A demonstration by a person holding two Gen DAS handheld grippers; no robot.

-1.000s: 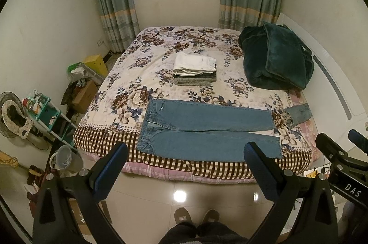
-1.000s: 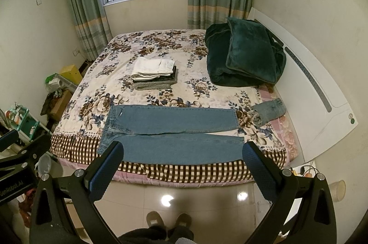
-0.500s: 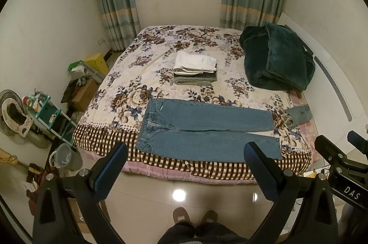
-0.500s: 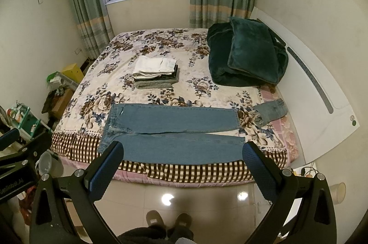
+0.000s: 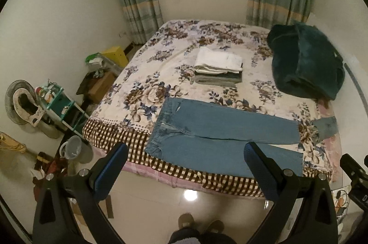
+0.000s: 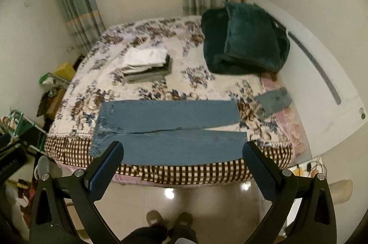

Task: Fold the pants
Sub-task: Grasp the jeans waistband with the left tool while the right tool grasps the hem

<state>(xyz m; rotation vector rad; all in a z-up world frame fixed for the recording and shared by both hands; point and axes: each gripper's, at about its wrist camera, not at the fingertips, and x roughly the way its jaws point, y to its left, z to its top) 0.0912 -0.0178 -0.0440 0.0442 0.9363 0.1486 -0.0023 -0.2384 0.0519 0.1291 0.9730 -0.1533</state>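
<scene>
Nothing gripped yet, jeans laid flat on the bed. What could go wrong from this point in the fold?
1. The jeans lie along the bed's near edge; a one-sided pull could drag them to the floor.
2. Both the left gripper and the right gripper are open and off the cloth, so a pinch may catch the bedspread too.
3. A small denim piece lies beyond the hems and could get swept in.
</scene>
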